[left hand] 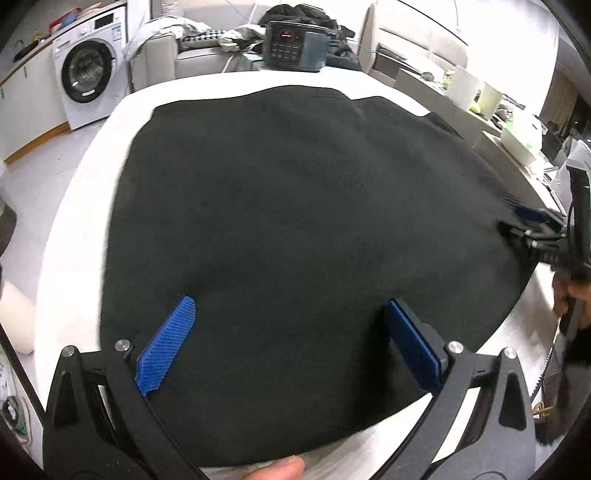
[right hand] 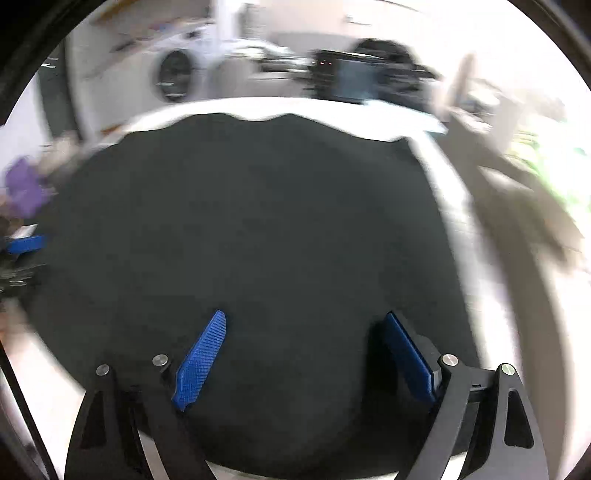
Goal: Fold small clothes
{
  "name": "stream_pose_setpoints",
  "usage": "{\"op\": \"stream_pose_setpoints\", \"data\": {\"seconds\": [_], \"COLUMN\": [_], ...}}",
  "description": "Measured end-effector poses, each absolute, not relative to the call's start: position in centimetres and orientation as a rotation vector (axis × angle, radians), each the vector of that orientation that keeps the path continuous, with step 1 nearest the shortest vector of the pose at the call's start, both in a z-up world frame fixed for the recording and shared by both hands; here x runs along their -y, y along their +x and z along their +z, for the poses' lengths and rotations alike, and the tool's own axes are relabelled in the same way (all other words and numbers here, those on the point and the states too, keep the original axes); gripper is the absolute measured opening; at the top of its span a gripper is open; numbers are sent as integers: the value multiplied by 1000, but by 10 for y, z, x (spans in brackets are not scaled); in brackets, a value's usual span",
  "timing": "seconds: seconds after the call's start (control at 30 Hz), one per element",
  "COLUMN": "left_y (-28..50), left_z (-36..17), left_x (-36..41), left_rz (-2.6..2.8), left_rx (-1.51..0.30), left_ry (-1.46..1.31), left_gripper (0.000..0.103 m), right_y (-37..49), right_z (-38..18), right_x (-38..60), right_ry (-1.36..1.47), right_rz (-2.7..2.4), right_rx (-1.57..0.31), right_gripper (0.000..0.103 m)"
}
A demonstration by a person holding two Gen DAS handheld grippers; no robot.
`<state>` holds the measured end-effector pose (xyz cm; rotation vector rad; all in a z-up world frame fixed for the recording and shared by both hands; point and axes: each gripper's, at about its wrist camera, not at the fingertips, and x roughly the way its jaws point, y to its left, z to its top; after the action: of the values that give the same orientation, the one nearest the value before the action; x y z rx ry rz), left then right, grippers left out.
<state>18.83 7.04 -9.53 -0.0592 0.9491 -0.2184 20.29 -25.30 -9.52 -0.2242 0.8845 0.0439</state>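
Black garment (left hand: 295, 229) lies spread flat on the white surface (left hand: 92, 206), covering most of it; fabric looks knit-textured, mostly smooth w/ a few shallow ripples. Far edge is wavy, w/ a strip of white showing beyond it. Near edge curves close to the front rim of the surface.

Left gripper (left hand: 291, 306) hovers over the near part of the garment, jaws spread wide, blue pads (left hand: 166, 350) apart w/ only flat cloth between them, nothing pinched. A fingertip (left hand: 277, 467) shows at the bottom edge of the left wrist view.

Right gripper (right hand: 306, 321) is likewise over the near part of the garment, jaws wide, blue pads well apart, no fold caught between them. Right wrist view is motion-blurred, so fine detail is lost. In the left wrist view the right gripper (left hand: 532, 218) appears at the garment's right edge, w/ a hand (left hand: 569, 291) behind it; can't tell from there if it touches the cloth.

Beyond the surface: a dark appliance w/ a keypad (left hand: 291, 46) at the far rim, a pile of dark clothes (left hand: 325, 26) behind it, a pale sofa (left hand: 192, 55), a white washing machine (left hand: 88, 74) far left. Cluttered counter (left hand: 480, 99) to the right.
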Motion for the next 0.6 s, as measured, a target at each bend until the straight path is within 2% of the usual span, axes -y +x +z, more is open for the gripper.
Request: {"op": "stream_pose_setpoints", "data": {"seconds": [0.2,0.4,0.6], "left_y": [190,235,261], "left_z": [-88,-81,-94], "left_x": [-63,-29,-28], "left_rz": [-199,-225,-161], "left_rx": [-965,-966,-1009], "left_ry": [-47,-23,-11], "left_gripper": [101,101,101], "right_y": [201,222,252], "right_z": [-89,-73,-100], "right_x": [288,228,173], "right_ry": [-123,-153,-233], "right_rz": [-45,140,233], "right_rx": [-866,-825,-901], "right_gripper": [89,89,89]}}
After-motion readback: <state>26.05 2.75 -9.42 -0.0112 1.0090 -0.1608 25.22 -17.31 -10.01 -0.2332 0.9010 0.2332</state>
